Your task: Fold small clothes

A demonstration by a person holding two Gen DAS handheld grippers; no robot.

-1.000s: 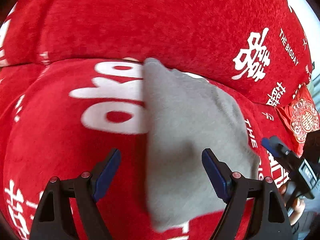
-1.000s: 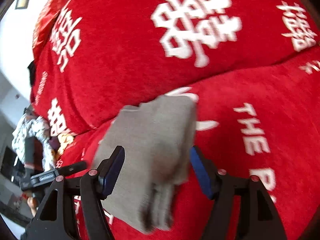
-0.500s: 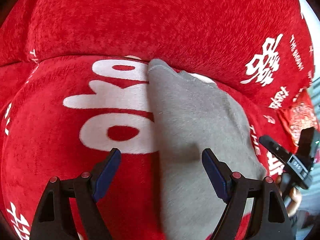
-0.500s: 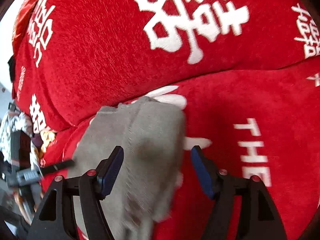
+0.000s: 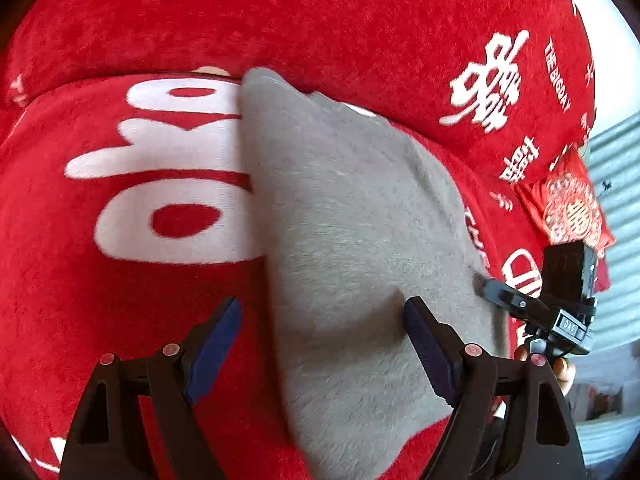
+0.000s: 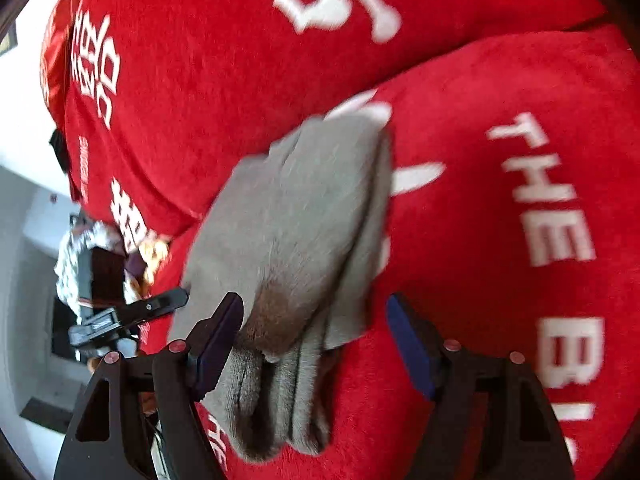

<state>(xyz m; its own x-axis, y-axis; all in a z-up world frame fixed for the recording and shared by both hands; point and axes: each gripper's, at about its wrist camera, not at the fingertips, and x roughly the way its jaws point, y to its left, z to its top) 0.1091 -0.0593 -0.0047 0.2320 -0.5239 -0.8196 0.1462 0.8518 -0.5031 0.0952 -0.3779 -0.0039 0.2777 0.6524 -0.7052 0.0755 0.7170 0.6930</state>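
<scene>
On the red plush sofa cover [image 6: 500,320] lettered "THE", a folded grey cloth [image 5: 360,240] lies between both wide-open, empty grippers: left gripper [image 5: 320,344], right gripper [image 6: 316,340].

Bright daylight, strong fisheye bending and dark vignette at edges; right wrist view motion-blurred, left sharper

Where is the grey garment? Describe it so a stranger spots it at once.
Start at the red sofa cover printed with big white characters. On its seat, reaching back to the crease under the backrest, lies the grey garment, folded into a thick stack of layers. It is the only plain grey thing there, with no print.
</scene>
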